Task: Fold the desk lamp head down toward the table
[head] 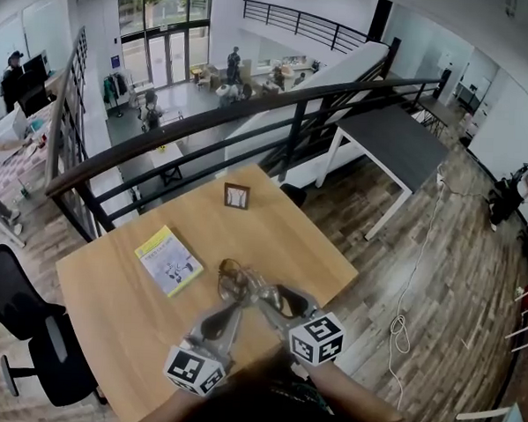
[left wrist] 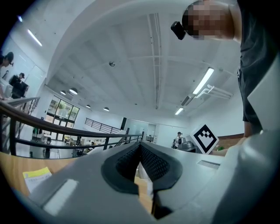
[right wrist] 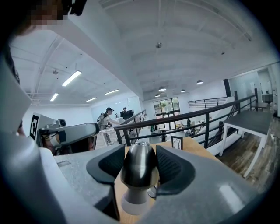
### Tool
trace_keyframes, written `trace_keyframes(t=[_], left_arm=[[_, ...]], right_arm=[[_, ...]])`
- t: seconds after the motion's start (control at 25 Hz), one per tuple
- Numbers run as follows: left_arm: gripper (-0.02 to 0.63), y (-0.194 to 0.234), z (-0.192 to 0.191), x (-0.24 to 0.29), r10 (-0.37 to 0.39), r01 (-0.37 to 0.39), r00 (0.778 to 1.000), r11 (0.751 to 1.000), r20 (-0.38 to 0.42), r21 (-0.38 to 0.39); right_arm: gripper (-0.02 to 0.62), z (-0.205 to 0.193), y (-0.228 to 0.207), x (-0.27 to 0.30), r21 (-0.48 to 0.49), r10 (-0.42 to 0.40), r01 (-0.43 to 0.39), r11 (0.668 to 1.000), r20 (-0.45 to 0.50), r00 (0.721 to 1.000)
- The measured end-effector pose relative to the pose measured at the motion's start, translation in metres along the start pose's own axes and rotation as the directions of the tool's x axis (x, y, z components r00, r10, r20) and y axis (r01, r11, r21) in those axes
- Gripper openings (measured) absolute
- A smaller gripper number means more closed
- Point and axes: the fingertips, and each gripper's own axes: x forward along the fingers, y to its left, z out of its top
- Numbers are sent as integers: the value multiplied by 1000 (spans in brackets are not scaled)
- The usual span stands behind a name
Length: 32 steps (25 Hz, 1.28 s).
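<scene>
The desk lamp [head: 235, 277] stands near the front middle of the wooden table [head: 109, 303]; both grippers meet on it. In the right gripper view its silver bullet-shaped lamp head [right wrist: 138, 162] sits upright between the dark pads, and my right gripper [right wrist: 139, 168] is shut on it. My left gripper [left wrist: 141, 165] has its jaws almost together, with a thin pale lamp stem [left wrist: 147, 186] in the slit between them. In the head view the left gripper [head: 229, 292] comes in from the lower left and the right gripper [head: 263, 296] from the lower right. The lamp's base is hidden.
A yellow booklet [head: 168, 260] lies left of the lamp. A small picture frame [head: 236, 195] stands at the table's far edge. A dark railing [head: 207, 123] runs behind the table, over a drop to the floor below. A black office chair [head: 28, 326] stands at the left.
</scene>
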Motion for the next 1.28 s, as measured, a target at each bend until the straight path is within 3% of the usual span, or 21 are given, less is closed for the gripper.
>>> trace_keyframes(t=[0.4,0.72,0.88,1.04,1.28], left_arm=[[0,-7,-13,-4,-5,5,1000,1000,-19,-10],[0,-8,-22,-8,7,-9,999,999,-48,-40],[0,0,-32,-16,36,-41,997,997,-73,-67],[0,10,-40,-28,76,-82,993,994,-96,-69],[0,26,-40,-46,146,-154,983,986,-114,-62]], right_arm=[[213,-62,7,-15,-15,-15,13,1000,-126,992],[209,-147,14,0,-96,-27,-2,995,-297,955],[201,-188,7,18,-45,-8,-9,999,-363,932],[198,-223,-1,45,-104,-28,-17,994,-416,909],[198,-249,-13,74,-144,-59,-4,990,-432,900]])
